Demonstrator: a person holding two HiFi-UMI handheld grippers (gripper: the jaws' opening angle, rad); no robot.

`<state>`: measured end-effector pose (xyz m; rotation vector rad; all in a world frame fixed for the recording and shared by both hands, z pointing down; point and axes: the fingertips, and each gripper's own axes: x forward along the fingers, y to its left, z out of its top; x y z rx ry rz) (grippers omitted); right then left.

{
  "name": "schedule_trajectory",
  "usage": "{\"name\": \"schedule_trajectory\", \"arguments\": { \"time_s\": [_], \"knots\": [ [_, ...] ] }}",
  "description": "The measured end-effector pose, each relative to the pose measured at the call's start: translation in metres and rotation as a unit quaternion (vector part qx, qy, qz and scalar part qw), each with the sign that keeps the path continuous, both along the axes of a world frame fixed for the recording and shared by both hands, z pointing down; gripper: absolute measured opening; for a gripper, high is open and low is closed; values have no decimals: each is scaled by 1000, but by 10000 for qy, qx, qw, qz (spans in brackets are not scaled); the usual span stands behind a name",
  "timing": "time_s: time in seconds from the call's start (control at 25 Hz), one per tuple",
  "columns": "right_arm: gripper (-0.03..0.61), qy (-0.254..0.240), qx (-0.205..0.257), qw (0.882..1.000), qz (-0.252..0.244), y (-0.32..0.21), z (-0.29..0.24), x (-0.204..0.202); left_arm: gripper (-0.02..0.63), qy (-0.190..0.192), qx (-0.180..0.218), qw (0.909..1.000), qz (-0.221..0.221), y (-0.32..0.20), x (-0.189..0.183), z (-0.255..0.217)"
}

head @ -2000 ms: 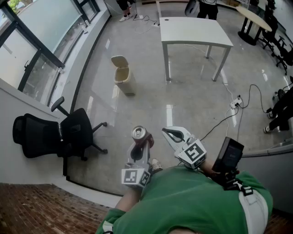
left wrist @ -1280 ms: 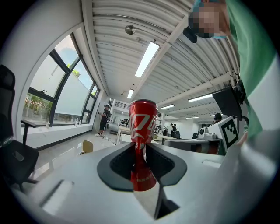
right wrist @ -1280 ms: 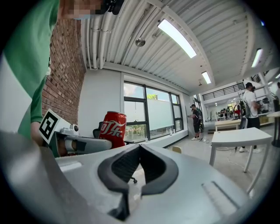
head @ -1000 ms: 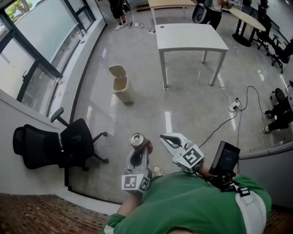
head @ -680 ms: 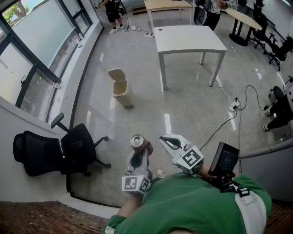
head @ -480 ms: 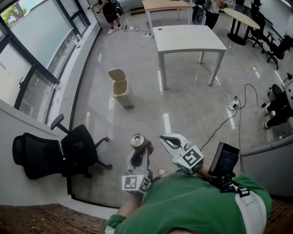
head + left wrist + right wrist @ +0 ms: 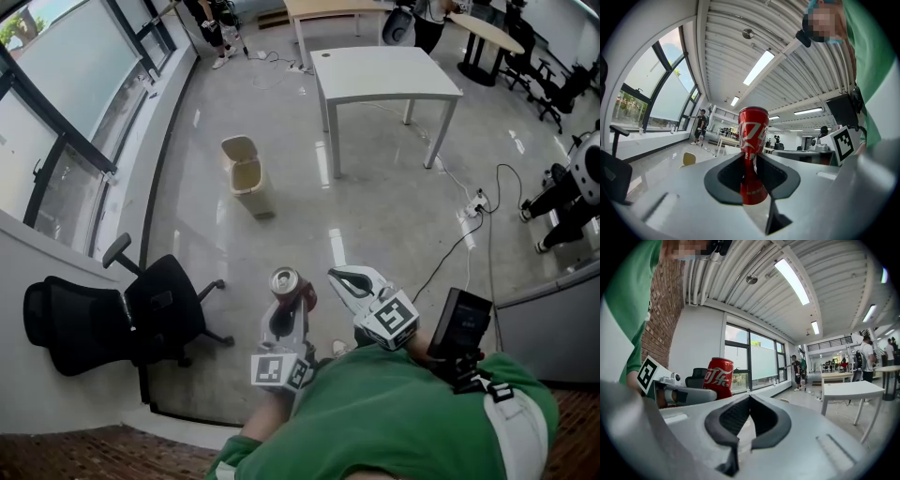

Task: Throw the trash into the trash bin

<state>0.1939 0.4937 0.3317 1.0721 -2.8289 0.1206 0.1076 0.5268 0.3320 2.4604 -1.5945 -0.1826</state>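
My left gripper [image 7: 287,307] clamps the upright red can [image 7: 285,279]. The trash bin [image 7: 246,174] stands well ahead, slightly left (right gripper [image 7: 349,279] closed, empty).

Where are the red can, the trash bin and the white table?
red can [image 7: 753,131], left gripper view, its printed side.
trash bin [image 7: 255,197], head view, its outer wall.
white table [image 7: 380,70], head view, its bare top.
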Motion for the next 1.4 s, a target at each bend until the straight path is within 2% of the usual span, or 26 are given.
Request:
{"name": "schedule_trajectory", "arguments": {
  "time_s": [0.4, 0.76, 1.12, 1.4],
  "knots": [
    [3, 131, -32, 9999, 1, -13, 1, -21, 86, 58, -49, 9999, -66, -10, -25, 2],
    [3, 72, -72, 9998, -172, -43, 4, -38, 86, 69, -61, 9996, -262, -40, -39, 4],
    [3, 19, -160, 9996, -252, -90, 9, -35, 86, -28, -119, 9992, -379, -84, -36, 5],
    [3, -123, -63, 9993, -339, -133, 5, -30, 86, -113, -117, 9989, -433, -128, -30, 3]
  ]
}}
